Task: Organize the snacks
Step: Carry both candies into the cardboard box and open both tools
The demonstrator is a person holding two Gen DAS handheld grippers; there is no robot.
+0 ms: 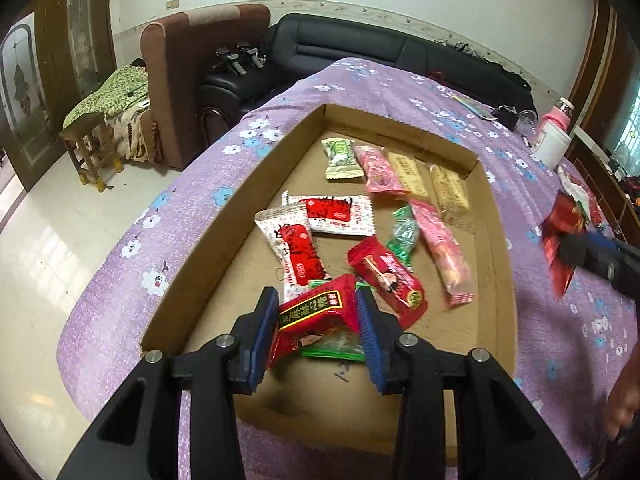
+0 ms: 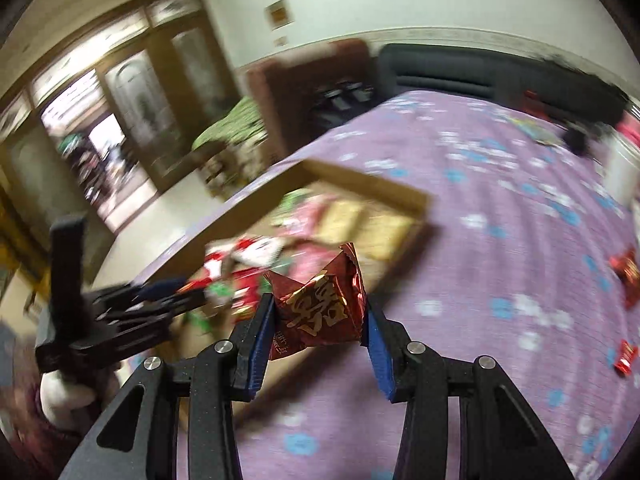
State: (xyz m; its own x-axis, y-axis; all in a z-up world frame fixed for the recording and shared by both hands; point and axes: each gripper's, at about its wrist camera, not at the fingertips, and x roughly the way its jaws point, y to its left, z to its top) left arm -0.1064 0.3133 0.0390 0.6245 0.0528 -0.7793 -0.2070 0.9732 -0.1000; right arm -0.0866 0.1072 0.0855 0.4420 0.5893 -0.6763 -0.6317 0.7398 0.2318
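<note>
A shallow cardboard box lies on a purple flowered cloth and holds several wrapped snacks: white-and-red packets, pink bars, yellow bars, green candies. My left gripper is shut on a red snack packet over the box's near end. My right gripper is shut on a dark red foil candy with a gold character, held above the cloth right of the box. It also shows at the right edge of the left wrist view.
Loose red candies lie on the cloth to the right. A white jar and pink-capped bottle stand at the far right. A black sofa, a brown armchair and a wooden stool are beyond.
</note>
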